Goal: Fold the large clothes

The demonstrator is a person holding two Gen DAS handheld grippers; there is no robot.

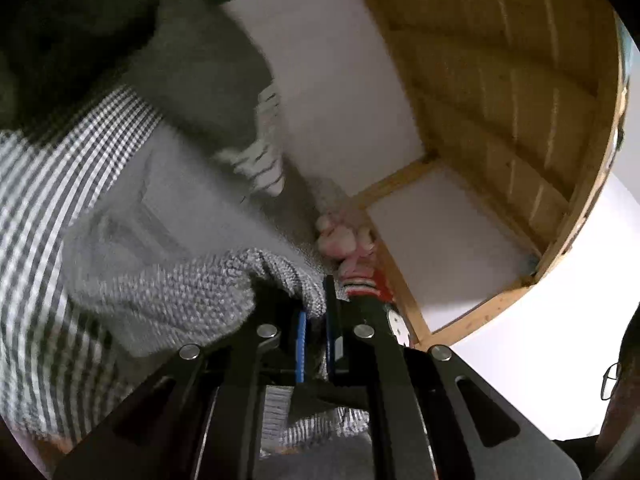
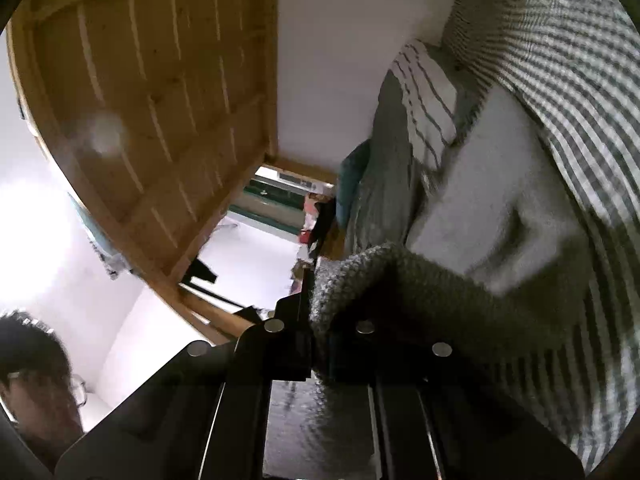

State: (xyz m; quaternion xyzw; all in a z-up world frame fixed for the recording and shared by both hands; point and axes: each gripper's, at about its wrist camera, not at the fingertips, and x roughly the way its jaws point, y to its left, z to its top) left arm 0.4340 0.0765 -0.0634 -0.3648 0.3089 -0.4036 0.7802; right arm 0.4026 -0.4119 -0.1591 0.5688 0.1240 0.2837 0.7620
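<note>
Knit garment (image 1: 172, 292) is hanging between both grippers, left gripper (image 1: 314, 312) and right gripper (image 2: 316, 320) each clamping jaws on an edge, cloth trailing toward the checked bedding (image 1: 48, 208).

Dim, motion-blurred, fisheye-warped edges, window glare

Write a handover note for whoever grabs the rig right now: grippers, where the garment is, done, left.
Left gripper: jaws shut on a knit edge of the grey sweater.
Right gripper: jaws shut on another edge of the same grey sweater, which drapes over its right side.
Garment: hangs between the two grippers, its body blurred, above the checked bedcover. A striped pillow lies further back on the bed; wooden slats are overhead.
Done: both edges gripped, sweater picked up.
Left: no fold visible yet. Probably spread it flat on the bedcover, then fold sleeves and body.
</note>
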